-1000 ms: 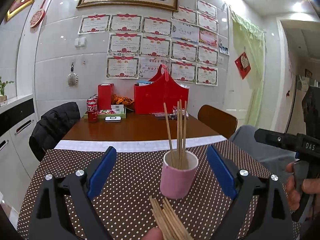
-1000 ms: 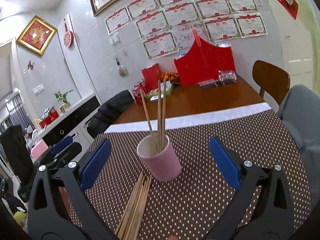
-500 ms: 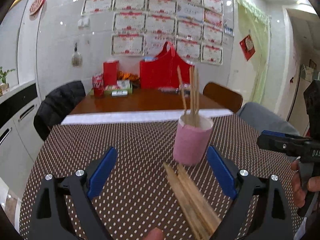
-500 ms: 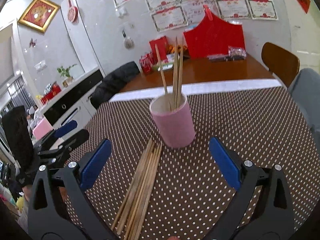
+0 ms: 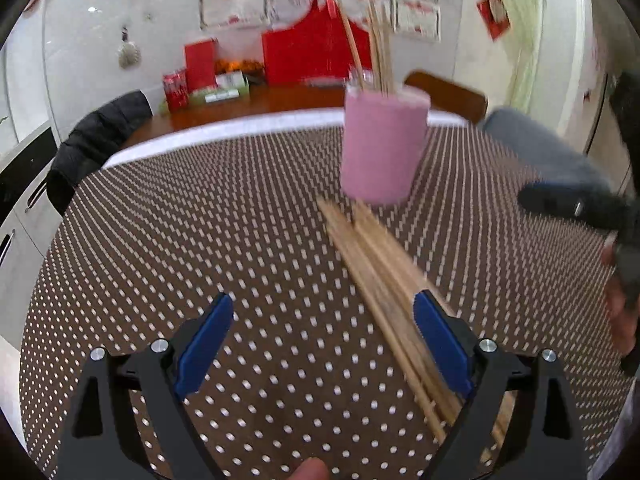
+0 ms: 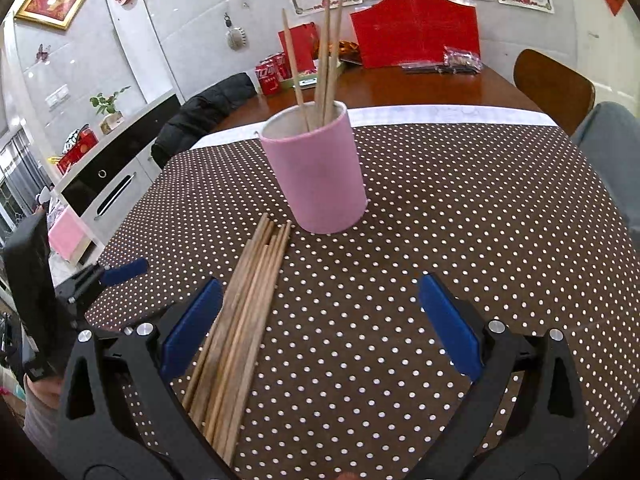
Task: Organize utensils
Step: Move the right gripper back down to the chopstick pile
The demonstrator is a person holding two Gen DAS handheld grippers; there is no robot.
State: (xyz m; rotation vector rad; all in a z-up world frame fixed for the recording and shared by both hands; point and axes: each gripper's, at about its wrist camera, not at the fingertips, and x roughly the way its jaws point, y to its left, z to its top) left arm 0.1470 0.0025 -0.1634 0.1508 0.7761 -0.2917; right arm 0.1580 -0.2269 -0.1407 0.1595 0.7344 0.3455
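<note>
Chopsticks (image 6: 244, 312): loose bundle lying flat on the dotted worktop (image 6: 480, 240), far tips just short of the pink cup's base, near ends running back toward the cameras.
Long axis: near-to-far, slanting; in the right wrist view it leans from near left up to far right, in the left wrist view (image 5: 384, 280) from near right up to far left.
Left claw (image 5: 324, 344): wide open, nothing held; the bundle passes under and just beside its right finger, not centred in the gap. This view is motion-blurred, so whether the finger touches the wood cannot be told.
Right claw (image 6: 320, 328): wide open, nothing held; the bundle passes by its left finger, again off-centre.
Nearer claw: judging from both views, the bundle lies between the two, about equally close to each; either would need a small sideways shift to straddle it.
Coming move: likely a close across the short axis of one or a few sticks, then a lift and tip upright.
Pink cup (image 6: 316, 172): upright on the worktop, far of the bundle, ahead of both claws.
Cup contents: three or four chopsticks standing on end, leaning against the rim, tops well above it.
Progress: a few sticks are in, most are on the worktop.
</note>
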